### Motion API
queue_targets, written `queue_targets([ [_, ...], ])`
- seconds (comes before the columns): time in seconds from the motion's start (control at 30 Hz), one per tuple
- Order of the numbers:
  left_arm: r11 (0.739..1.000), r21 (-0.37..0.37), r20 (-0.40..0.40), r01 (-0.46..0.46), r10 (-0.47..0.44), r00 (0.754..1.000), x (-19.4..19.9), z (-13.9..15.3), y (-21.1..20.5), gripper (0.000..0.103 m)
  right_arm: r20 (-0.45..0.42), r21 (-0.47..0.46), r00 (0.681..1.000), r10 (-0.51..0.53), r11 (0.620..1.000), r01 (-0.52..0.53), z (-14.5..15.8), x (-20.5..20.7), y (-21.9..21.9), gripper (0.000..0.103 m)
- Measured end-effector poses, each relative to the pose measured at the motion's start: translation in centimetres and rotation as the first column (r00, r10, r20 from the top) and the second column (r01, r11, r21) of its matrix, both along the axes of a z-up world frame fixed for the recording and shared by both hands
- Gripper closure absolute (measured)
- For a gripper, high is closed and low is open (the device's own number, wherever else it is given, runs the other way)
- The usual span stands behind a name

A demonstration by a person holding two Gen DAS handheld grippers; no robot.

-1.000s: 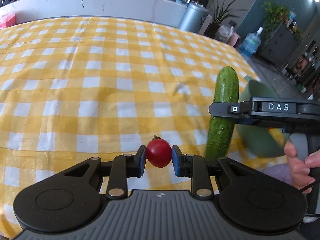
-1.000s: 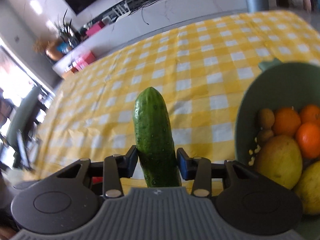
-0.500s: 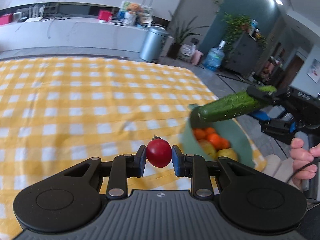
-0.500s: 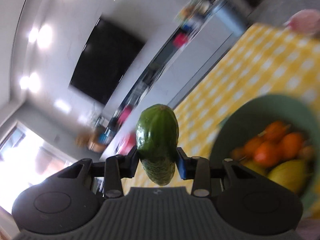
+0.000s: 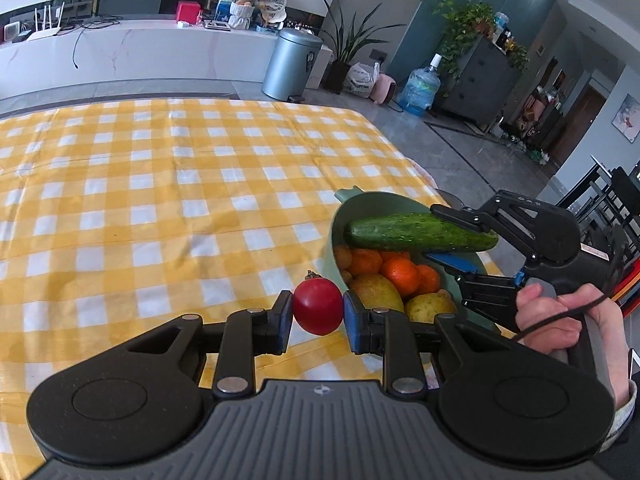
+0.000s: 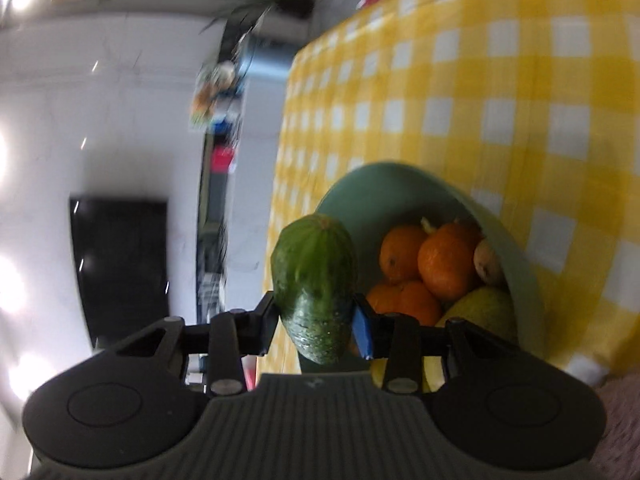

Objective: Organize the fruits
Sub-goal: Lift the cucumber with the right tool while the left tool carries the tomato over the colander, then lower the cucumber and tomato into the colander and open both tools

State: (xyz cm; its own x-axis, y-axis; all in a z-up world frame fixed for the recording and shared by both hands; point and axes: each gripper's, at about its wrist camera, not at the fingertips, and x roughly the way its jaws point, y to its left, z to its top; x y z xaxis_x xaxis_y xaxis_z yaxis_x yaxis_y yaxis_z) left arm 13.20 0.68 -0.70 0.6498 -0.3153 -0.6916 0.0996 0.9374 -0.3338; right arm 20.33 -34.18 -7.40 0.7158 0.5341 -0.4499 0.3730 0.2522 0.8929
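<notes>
Cucumber (image 5: 420,233) held across the green bowl (image 5: 362,204), lying roughly level above the fruit, clamped near one end by the right gripper (image 5: 456,236); its pads press the sides, top finger black, lower pad blue. Right-wrist view shows the same cucumber end-on (image 6: 314,280), foreshortened, so its length is not readable there; that frame is blurred and rolled sideways, and the room behind is smeared. Bowl sits at the near right edge of the table with the yellow checked cloth (image 5: 160,200), a small spout or handle at its far rim. Inside: several oranges (image 5: 402,272), yellow-green pear-like fruits (image 5: 378,290), a small brownish fruit at the left wall partly hidden; exact count unclear since the cucumber and gripper cover part of the pile. Tomato (image 5: 318,306), red with a dark stem stub, pinched in the narrow-set left gripper (image 5: 318,316), just left of the bowl's near rim, above the cloth. A hand (image 5: 560,316) grips the right gripper's handle, a cable across the fingers, a grey sleeve cuff cut off at the frame edge. Bowl's near rim hidden behind the left gripper body.
</notes>
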Motion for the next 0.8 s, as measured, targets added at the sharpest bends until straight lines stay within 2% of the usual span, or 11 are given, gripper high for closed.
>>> queue_targets([
  [0.03,1.0,0.0,-0.002,0.001,-0.001,1.0,0.1,0.1,-0.3,0.073,-0.011,-0.013,1.0,-0.002,1.0,0.002,0.0,0.1,0.0,0.063],
  [0.1,1.0,-0.003,0.0,0.01,-0.01,1.0,0.2,0.4,-0.8,0.073,0.0,-0.018,0.999,0.037,0.999,-0.037,0.3,0.5,0.1,0.05],
  [0.13,1.0,-0.003,0.002,0.019,-0.019,1.0,0.2,0.6,-1.1,0.073,0.018,0.002,0.998,0.06,0.998,-0.06,0.4,0.7,0.4,0.032],
  [0.17,1.0,-0.001,0.006,0.027,-0.027,1.0,0.2,0.7,-1.5,0.073,0.038,0.033,0.996,0.079,0.996,-0.08,0.6,0.8,0.0,0.022],
  [0.23,0.999,0.01,0.011,0.047,-0.047,0.999,0.6,1.0,-2.4,0.073,0.073,0.049,0.993,0.092,0.994,-0.096,1.4,0.4,-0.6,0.021],
  [0.4,0.996,0.04,0.003,0.083,-0.083,0.997,2.4,0.7,-4.9,0.073,0.158,-0.071,0.983,0.098,0.994,-0.088,4.3,-1.6,-2.8,0.016],
  [0.53,0.99,0.125,-0.001,0.059,-0.059,0.998,3.5,0.1,-6.3,0.073,0.179,-0.19,0.975,0.131,0.977,-0.097,5.6,-2.3,-3.8,0.015],
  [0.57,0.989,0.138,0.001,0.057,-0.057,0.998,3.7,-0.1,-6.4,0.073,0.183,-0.178,0.973,0.138,0.978,-0.106,5.2,-2.3,-3.9,0.015],
  [0.63,0.989,0.135,-0.004,0.061,-0.061,0.998,4.1,-0.2,-6.6,0.073,0.204,-0.062,0.967,0.15,0.988,-0.14,3.9,-1.7,-4.0,0.015],
  [0.7,0.988,0.142,0.002,0.058,-0.059,0.998,4.3,-0.3,-6.6,0.073,0.214,0.0,0.963,0.167,0.985,-0.171,3.1,-3.3,-3.5,0.015],
  [0.8,0.984,0.164,0.006,0.067,-0.069,0.998,4.3,-0.5,-6.9,0.073,0.162,-0.114,0.965,0.205,0.975,-0.188,3.6,-3.0,-1.9,0.015],
])
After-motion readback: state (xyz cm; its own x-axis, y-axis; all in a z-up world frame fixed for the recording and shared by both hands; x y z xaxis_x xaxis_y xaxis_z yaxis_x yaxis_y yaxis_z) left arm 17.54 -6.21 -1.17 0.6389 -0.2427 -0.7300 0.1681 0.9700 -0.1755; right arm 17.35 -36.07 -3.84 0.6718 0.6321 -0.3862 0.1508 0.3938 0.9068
